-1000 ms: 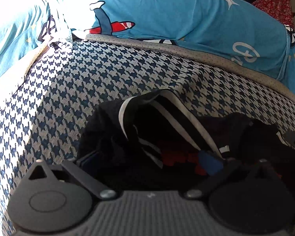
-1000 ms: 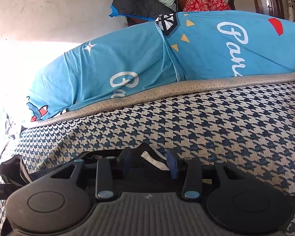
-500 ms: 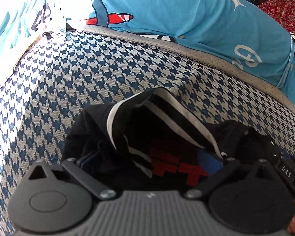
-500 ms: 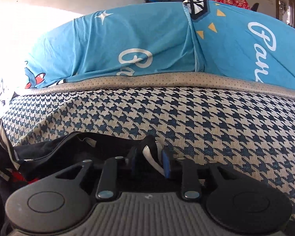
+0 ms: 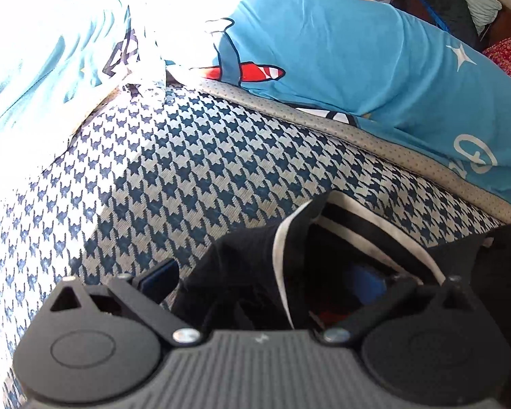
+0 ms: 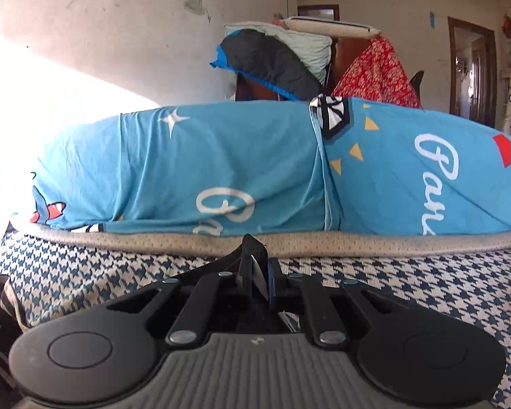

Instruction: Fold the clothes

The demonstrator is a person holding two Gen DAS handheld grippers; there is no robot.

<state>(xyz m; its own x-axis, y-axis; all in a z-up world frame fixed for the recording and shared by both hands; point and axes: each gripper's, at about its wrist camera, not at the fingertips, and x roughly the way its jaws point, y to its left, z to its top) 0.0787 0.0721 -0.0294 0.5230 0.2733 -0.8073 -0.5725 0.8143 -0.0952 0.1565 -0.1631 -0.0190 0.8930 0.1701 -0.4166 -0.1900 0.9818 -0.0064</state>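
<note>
right gripper fingers closing, pinching a fold of the black garment; left gripper fingers spread wide astride that garment, gripping nothing; garment crumpled on houndstooth bed; blue pillows behind

White script "Pan" reads on the blue bedding; the rest is cut off

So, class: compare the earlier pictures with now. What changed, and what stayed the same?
The right gripper, open around the black garment with white stripes before, is closing its jaws on a fold of it. The left gripper is still open over the garment. The blue-and-white houndstooth cover and blue printed pillows stayed put.
</note>
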